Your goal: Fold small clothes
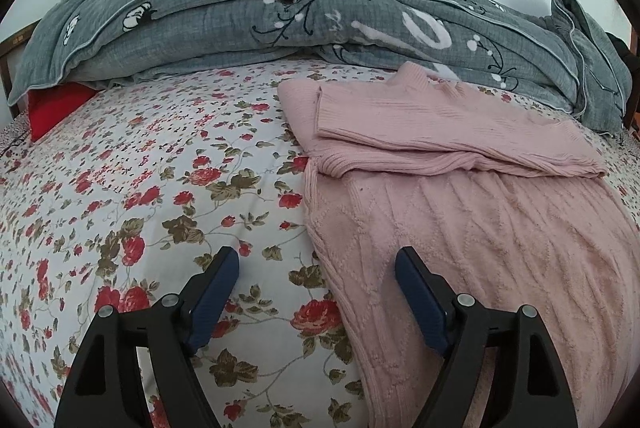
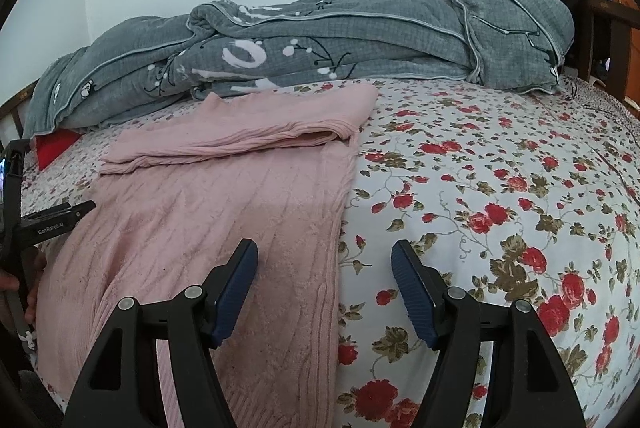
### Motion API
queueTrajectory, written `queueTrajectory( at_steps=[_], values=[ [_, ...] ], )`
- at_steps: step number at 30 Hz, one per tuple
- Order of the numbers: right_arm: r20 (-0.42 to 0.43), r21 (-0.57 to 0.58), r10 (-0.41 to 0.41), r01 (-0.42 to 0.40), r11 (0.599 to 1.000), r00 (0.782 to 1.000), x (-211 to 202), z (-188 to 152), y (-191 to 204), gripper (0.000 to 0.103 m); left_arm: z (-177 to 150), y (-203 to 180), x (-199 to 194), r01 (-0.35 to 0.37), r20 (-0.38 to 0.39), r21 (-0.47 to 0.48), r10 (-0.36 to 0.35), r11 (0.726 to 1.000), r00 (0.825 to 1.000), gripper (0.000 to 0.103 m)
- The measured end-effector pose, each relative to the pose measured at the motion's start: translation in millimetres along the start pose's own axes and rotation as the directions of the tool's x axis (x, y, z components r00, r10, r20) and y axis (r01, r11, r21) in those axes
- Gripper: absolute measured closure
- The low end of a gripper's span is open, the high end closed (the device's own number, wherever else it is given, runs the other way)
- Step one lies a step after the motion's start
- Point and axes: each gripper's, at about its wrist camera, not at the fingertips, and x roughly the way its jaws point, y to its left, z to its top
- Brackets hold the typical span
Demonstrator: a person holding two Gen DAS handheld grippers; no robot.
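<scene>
A pink knit sweater [image 1: 472,228] lies flat on the floral bedsheet [image 1: 160,187], both sleeves folded across its chest. My left gripper [image 1: 316,268] is open and empty, straddling the sweater's left edge near the hem. In the right wrist view the sweater [image 2: 224,211] lies at the left, and my right gripper [image 2: 324,260] is open and empty, straddling its right edge. The left gripper's body [image 2: 52,224] shows at the left edge of that view.
A rumpled grey quilt [image 1: 280,11] is piled along the far side of the bed, also in the right wrist view [image 2: 360,35]. A red cushion [image 1: 56,107] peeks from under it at far left. A dark wooden bed frame [image 2: 604,39] stands at the far right.
</scene>
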Motion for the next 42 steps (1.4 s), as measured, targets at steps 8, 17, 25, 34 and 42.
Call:
queueTrajectory(
  at_steps=[8, 17, 25, 34, 42],
  values=[
    [-0.004, 0.0, -0.001, 0.001, 1.0, 1.0, 3.2, 1.1, 1.2, 0.031, 0.3, -0.3, 0.4, 0.006, 0.004, -0.002, -0.006, 1.0, 1.0, 0.022],
    [-0.012, 0.009, 0.013, -0.013, 1.0, 1.0, 7.3, 3.3, -0.1, 0.03, 1.0, 4.5, -2.5, 0.05, 0.019, -0.02, -0.05, 0.999, 0.999, 0.024],
    [-0.005, 0.04, 0.017, -0.017, 0.999, 1.0, 9.4, 6.1, -4.9, 0.03, 0.3, 2.5, -4.7, 0.078, 0.024, -0.016, -0.078, 0.997, 0.997, 0.024],
    [0.001, 0.077, 0.011, -0.011, 0.997, 1.0, 12.4, 8.5, -9.5, 0.03, 0.5, 2.2, -3.6, 0.069, 0.024, -0.009, -0.069, 0.998, 0.997, 0.024],
    [0.004, 0.081, 0.001, -0.001, 0.997, 1.0, 12.8, 10.2, -10.1, 0.031, 0.5, 2.2, -3.9, 0.066, 0.023, -0.008, -0.066, 0.998, 0.998, 0.024]
  ],
)
